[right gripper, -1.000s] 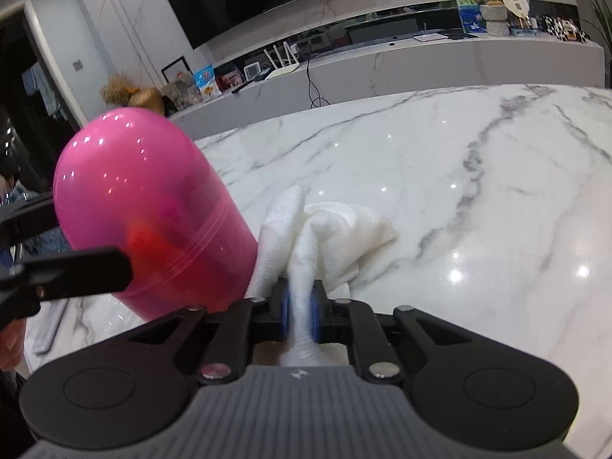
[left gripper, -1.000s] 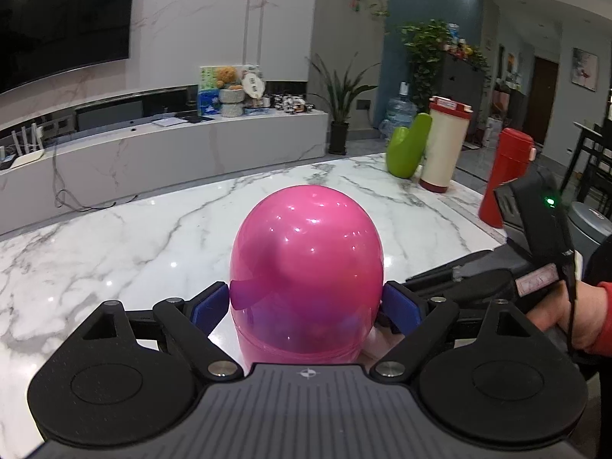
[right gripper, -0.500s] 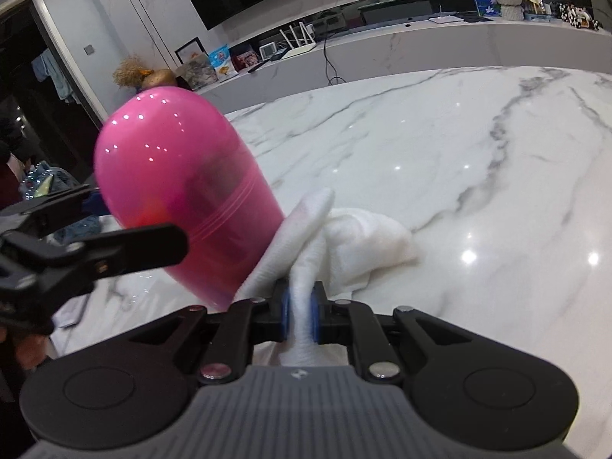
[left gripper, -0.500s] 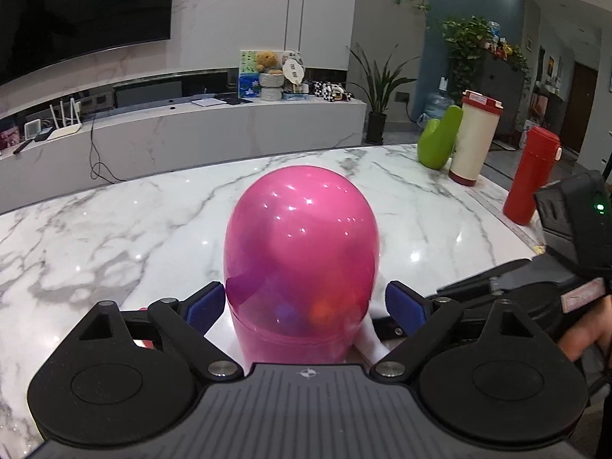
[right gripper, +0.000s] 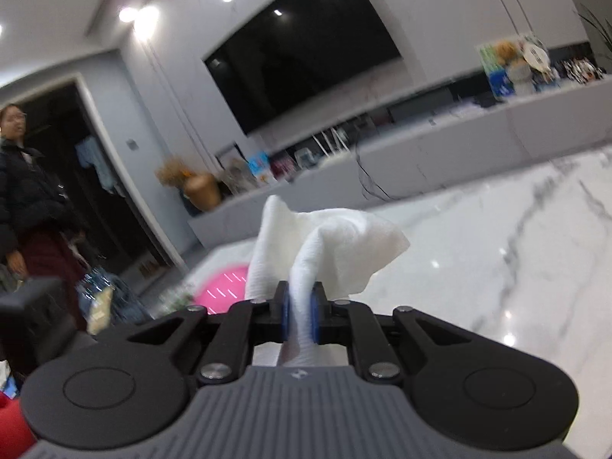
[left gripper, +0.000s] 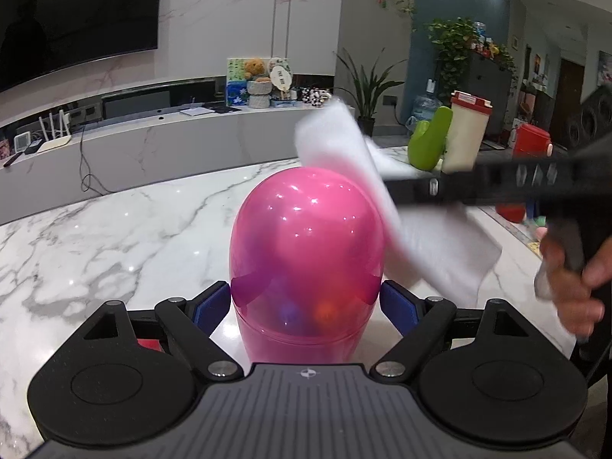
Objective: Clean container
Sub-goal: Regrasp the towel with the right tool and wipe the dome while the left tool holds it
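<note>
A glossy pink dome-shaped container [left gripper: 306, 248] stands between the blue pads [left gripper: 212, 304] of my left gripper [left gripper: 306, 302]. Its jaws are closing and the pads touch the container's sides low down. Small coloured things show faintly through its wall. My right gripper [right gripper: 300, 313] is shut on a white cloth [right gripper: 332, 237], which it holds in the air. In the left wrist view that cloth [left gripper: 344, 153] drapes against the upper right of the dome, with the right gripper [left gripper: 459, 187] and the hand [left gripper: 570, 283] behind it. The right wrist view shows only the container's pink top [right gripper: 225, 283].
The white marble table [left gripper: 114, 237] spreads left and ahead. At its far right stand a green object [left gripper: 430, 141], a white tumbler with a red lid [left gripper: 466, 134] and a red flask [left gripper: 529, 145]. A person [right gripper: 26, 191] stands off to the left.
My right gripper has risen with the cloth from the table beside the container's base to the top of the dome. The left gripper's pads have drawn in against the container.
</note>
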The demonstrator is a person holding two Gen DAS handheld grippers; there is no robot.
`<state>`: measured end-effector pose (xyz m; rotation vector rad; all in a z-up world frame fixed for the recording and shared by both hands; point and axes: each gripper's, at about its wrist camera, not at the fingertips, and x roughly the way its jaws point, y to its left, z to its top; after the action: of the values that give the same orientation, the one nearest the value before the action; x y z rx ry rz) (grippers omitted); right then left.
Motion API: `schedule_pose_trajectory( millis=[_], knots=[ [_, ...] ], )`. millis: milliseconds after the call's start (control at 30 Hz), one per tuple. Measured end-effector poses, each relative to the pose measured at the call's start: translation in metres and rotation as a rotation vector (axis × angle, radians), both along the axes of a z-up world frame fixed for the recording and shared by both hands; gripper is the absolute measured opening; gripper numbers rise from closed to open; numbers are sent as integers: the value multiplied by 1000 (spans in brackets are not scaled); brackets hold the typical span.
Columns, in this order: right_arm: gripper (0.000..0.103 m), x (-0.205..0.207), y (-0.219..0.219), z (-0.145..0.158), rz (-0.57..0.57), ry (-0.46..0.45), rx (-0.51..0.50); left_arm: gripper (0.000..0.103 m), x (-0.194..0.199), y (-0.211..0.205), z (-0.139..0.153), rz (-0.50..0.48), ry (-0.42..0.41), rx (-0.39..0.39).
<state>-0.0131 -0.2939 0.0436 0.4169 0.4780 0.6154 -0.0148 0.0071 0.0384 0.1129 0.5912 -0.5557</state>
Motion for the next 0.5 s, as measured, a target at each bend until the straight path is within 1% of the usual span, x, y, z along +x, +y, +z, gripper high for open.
schedule_pose_trajectory(
  millis=[133, 233, 300, 433, 500],
  knots=[
    [13, 14, 0, 5, 1, 1, -46, 85, 6, -4, -1, -14, -3, 1],
    [13, 29, -3, 1, -4, 44, -84, 85, 8, -5, -2, -21, -3, 3],
    [13, 39, -1, -4, 0, 78, -132, 85, 9, -6, -2, -23, 0, 6],
    [13, 52, 8, -19, 16, 156, -202, 85, 12, -8, 1, -23, 29, 23],
    [13, 54, 11, -23, 22, 176, -226, 85, 15, -9, 3, -26, 50, 41]
  ],
)
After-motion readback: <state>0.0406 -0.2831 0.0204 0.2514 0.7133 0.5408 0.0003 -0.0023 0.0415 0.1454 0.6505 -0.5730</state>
